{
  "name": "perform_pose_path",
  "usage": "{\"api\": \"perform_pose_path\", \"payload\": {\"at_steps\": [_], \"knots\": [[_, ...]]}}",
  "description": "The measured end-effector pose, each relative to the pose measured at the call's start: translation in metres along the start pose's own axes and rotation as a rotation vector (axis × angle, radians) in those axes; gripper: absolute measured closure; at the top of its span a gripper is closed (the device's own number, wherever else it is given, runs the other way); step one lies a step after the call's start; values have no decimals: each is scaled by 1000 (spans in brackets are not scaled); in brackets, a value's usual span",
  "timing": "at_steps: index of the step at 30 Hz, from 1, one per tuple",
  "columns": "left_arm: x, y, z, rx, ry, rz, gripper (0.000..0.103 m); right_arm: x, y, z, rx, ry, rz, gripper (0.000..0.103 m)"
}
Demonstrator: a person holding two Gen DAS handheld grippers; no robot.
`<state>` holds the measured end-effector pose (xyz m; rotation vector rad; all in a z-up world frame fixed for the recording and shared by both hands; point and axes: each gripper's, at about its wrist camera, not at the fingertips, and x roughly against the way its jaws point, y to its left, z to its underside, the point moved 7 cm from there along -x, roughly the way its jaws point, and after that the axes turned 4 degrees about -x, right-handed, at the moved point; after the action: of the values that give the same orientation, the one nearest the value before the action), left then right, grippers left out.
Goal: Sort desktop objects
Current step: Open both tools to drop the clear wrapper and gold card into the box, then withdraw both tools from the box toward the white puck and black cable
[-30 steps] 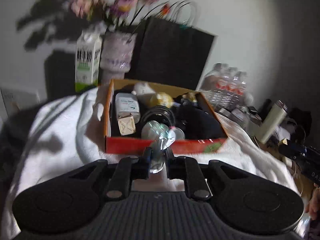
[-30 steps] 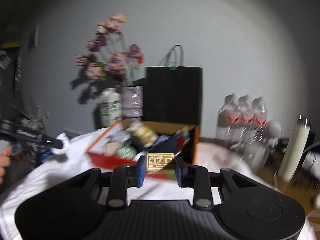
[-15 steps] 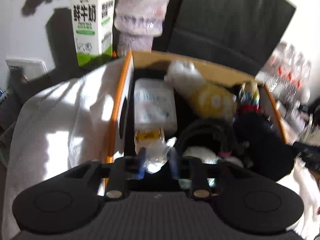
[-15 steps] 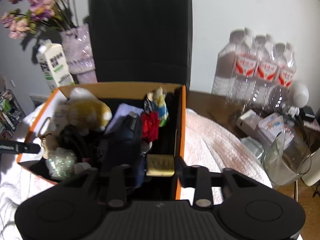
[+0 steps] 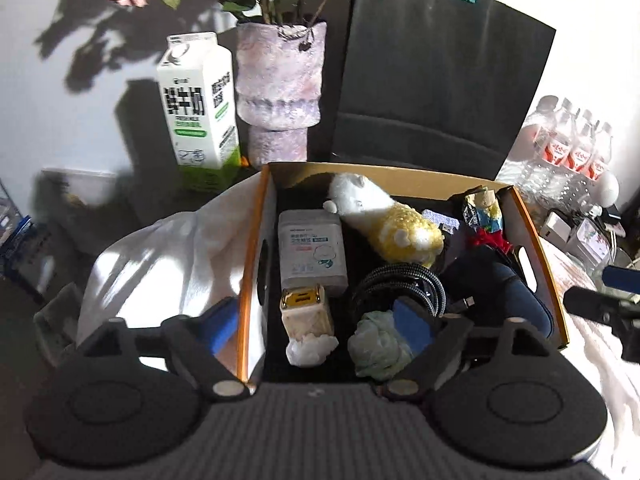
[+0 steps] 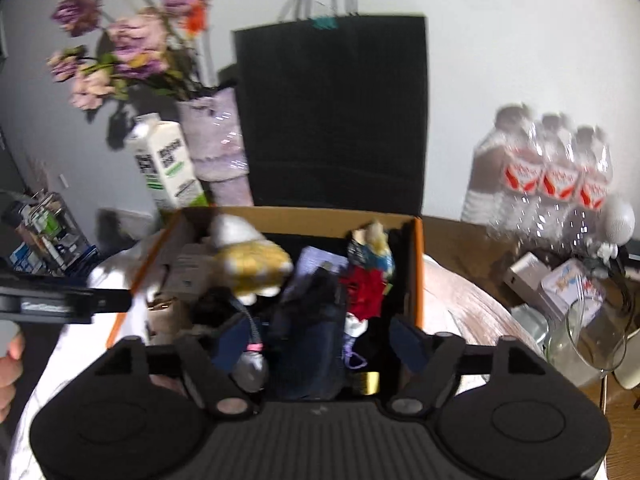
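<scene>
Both opening grippers above crowded box (image 5: 536, 256)

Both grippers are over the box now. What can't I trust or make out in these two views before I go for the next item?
- Right wrist view: box contents motion-blurred; the gold item is half hidden by the gripper body.
- Left wrist view: the pale green wad is partly covered by a finger of the opening left gripper.
- Either view: box floor in shadow, small items indistinct.
</scene>
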<state>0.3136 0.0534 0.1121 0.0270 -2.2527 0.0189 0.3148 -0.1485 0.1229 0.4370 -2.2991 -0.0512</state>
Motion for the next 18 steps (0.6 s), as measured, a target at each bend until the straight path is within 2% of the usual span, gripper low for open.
{"api": "perform_pose_path", "payload": {"at_steps": [4,8,13,18], "knots": [[8,-4,22,-47,-32,-82,7,11,14,10,17,-25,2,12],[21,-6,48,-67,-51,-119,7,15,17,37,0,-43,-2,12],[52,-12,95,-29,-109,-85,7,46,24,76,-27,-118,-30,12],[91,-23,163,-66,-143,19,7,91,33,138,-16,-188,-86,11]]}}
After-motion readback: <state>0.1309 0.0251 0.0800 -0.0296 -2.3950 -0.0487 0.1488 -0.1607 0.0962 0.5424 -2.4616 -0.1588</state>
